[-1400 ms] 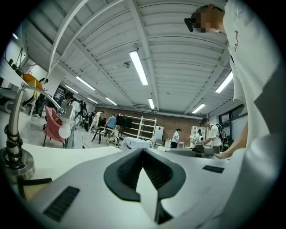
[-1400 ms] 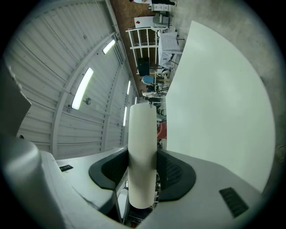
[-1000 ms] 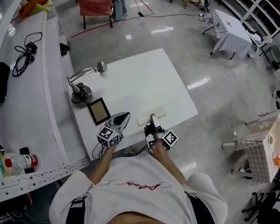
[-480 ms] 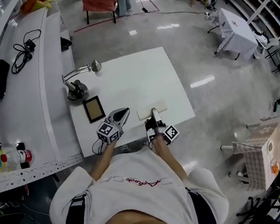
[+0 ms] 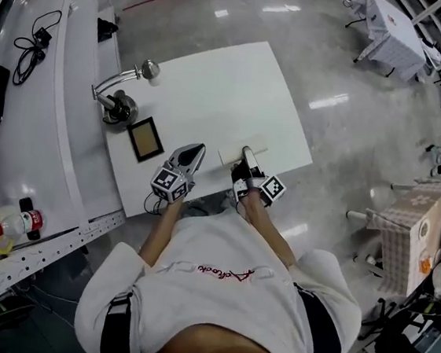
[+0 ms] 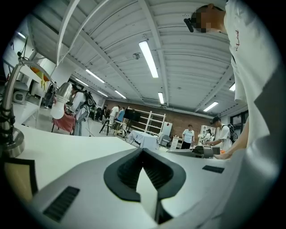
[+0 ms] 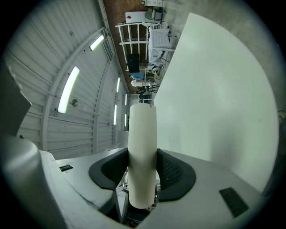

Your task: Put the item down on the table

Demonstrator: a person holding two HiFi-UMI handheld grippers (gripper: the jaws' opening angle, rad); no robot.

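While right gripper clamps a cream block, left gripper closed, empty, above white table

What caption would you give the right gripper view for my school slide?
Right gripper clamps a cream slab edge-on, the white table beside it.

White tabletop, cream item, black-framed tan panel at the tabletop's left edge, grey left gripper and right gripper, black-and-white checked marker cubes, glossy grey floor
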